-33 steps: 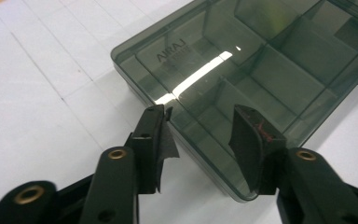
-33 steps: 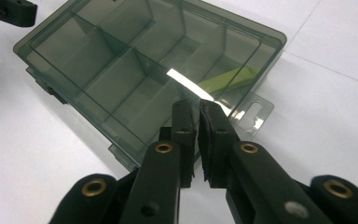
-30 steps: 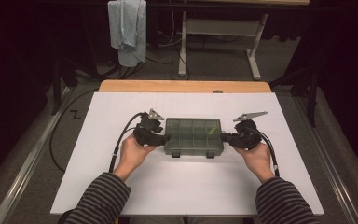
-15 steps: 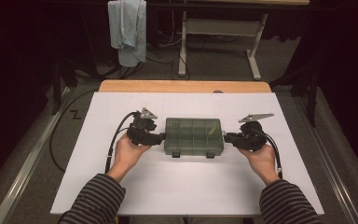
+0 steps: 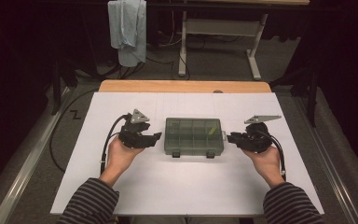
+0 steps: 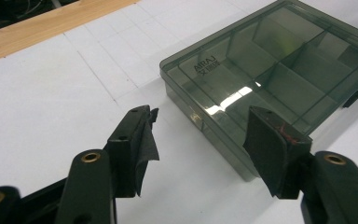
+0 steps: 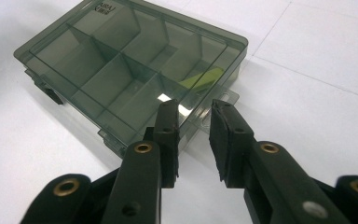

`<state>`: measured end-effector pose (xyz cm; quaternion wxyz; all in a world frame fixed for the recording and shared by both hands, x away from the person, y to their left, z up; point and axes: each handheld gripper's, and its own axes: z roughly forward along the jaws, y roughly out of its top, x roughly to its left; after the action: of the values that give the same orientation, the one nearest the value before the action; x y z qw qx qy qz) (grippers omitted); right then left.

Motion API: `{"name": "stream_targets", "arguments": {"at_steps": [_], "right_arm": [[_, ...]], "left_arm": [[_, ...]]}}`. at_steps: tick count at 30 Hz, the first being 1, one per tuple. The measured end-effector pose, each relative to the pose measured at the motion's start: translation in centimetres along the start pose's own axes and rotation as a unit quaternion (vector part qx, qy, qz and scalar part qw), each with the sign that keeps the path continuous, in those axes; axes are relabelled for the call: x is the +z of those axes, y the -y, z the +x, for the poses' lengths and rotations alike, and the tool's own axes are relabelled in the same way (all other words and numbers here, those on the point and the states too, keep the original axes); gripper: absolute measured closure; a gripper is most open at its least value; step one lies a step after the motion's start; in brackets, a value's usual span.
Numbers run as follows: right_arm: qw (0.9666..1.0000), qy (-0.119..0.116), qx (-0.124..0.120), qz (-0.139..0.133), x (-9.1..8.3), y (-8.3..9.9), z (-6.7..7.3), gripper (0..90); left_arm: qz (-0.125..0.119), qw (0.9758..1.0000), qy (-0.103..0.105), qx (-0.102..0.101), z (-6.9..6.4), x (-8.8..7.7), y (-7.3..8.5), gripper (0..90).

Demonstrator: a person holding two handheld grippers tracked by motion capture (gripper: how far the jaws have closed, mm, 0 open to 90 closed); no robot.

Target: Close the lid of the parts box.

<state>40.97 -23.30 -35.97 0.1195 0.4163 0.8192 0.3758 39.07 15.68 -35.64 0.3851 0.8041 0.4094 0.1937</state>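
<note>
Box: smoky compartment box point(image 5: 193, 136) lay lid shut at centre of white worktop point(image 5: 182, 186) | left tongs point(image 5: 154, 136) at its 9 o'clock, just clear, jaws just opened, released, nothing between | right tongs point(image 5: 231, 137) at its 3 o'clock, jaws just parted narrowly, released beside side tab point(image 7: 214, 109).

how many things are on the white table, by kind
box: 1
hand-held gripper: 2, left and right
yellow-green piece inside the box: 1
total: 4
</note>
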Motion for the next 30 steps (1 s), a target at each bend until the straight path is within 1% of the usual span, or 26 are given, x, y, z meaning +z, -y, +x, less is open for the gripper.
{"name": "stream_targets", "arguments": {"at_steps": [6,9,10,11,15,16,17,18,19,20,23,24,25,28,29,30], "right_arm": [[1.0,0.002,-0.001,-0.009,-0.6,0.2,0.0,72.4],[0.9999,0.004,-0.005,-0.011,-0.8,0.4,0.1,71.6],[0.9999,0.006,-0.001,-0.011,-0.9,0.5,0.1,71.2],[0.9999,0.006,-0.004,-0.014,-1.0,0.6,0.0,70.8],[0.9997,0.01,0.0,-0.022,-1.3,0.9,-0.2,69.1],[0.9997,0.011,0.0,-0.023,-1.4,1.0,-0.2,68.4],[0.9997,0.012,0.004,-0.023,-1.5,1.1,-0.2,67.9],[0.9995,0.015,0.002,-0.026,-1.6,1.2,-0.3,67.5],[0.9995,0.015,0.004,-0.026,-1.7,1.3,-0.3,67.1],[0.9994,0.017,0.003,-0.029,-1.7,1.4,-0.3,66.8],[0.9993,0.017,0.005,-0.033,-2.0,1.6,-0.4,66.1],[0.9992,0.018,0.005,-0.035,-2.0,1.7,-0.4,66.0],[0.9991,0.02,-0.001,-0.038,-2.1,1.7,-0.4,65.8],[0.9991,0.019,0.002,-0.038,-2.3,1.9,-0.3,65.3],[0.999,0.019,-0.001,-0.041,-2.3,2.0,-0.4,65.2],[0.9989,0.02,0.001,-0.043,-2.4,2.1,-0.4,64.8]], "left_arm": [[-0.019,0.9998,-0.003,-0.003,0.2,-1.0,0.5,40.9],[-0.022,0.9997,-0.006,-0.003,0.5,-1.4,0.8,40.8],[-0.023,0.9997,-0.01,-0.002,0.6,-1.6,0.9,40.8],[-0.025,0.9997,-0.008,-0.004,0.6,-1.6,1.0,40.8],[-0.031,0.9994,-0.014,-0.007,0.9,-2.1,1.4,40.3],[-0.033,0.9993,-0.012,-0.009,0.9,-2.2,1.5,40.2],[-0.034,0.9993,-0.014,-0.01,0.9,-2.3,1.6,40.2],[-0.036,0.9992,-0.015,-0.01,1.0,-2.4,1.7,40.1],[-0.037,0.9992,-0.012,-0.012,1.0,-2.4,1.9,40.1],[-0.037,0.9992,-0.015,-0.011,1.1,-2.6,2.0,40.1],[-0.045,0.9987,-0.017,-0.016,1.2,-2.8,2.3,39.9],[-0.047,0.9986,-0.014,-0.02,1.2,-2.9,2.5,39.9],[-0.047,0.9986,-0.015,-0.02,1.2,-3.0,2.6,39.9],[-0.049,0.9984,-0.017,-0.022,1.3,-3.2,2.9,39.9],[-0.053,0.9982,-0.018,-0.023,1.4,-3.3,3.1,39.8],[-0.054,0.998,-0.02,-0.025,1.4,-3.4,3.2,39.8]]}}
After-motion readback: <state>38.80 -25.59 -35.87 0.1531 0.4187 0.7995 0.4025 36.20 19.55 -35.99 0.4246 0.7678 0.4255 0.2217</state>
